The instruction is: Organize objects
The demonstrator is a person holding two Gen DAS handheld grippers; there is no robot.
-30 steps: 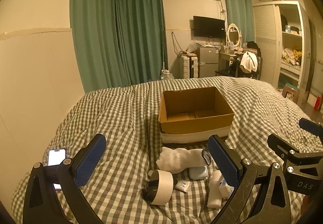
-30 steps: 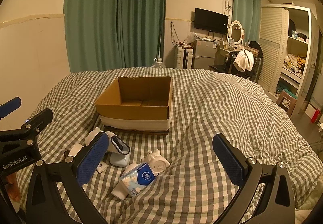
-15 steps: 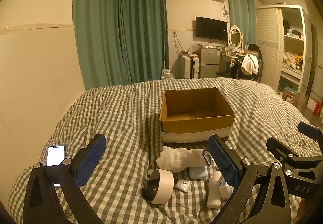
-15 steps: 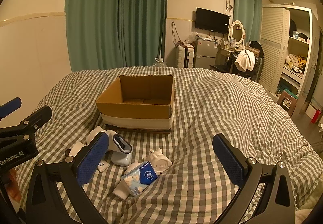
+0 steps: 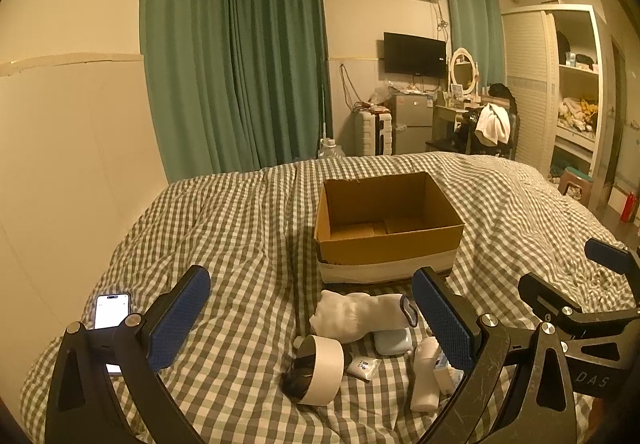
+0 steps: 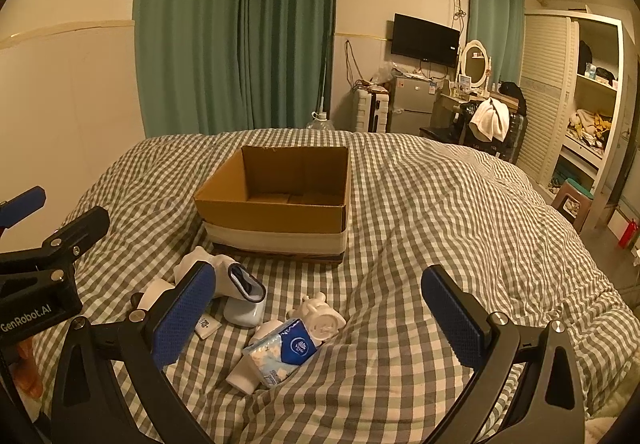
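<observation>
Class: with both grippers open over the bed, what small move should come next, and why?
Probably lower the open right gripper onto the tissue pack: it lies nearest, on top of the pile, while the cardboard box looks empty and the left gripper holds nothing.

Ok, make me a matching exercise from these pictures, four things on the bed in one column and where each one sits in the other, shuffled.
Things
1. cardboard box
2. phone
3. tape roll
4. tissue pack

Places
A. far left edge of the bed, screen lit
B. lying across a white tube
C. behind the clutter, open
D. on its side, left of a small sachet

Pairs: 1-C, 2-A, 3-D, 4-B
</observation>
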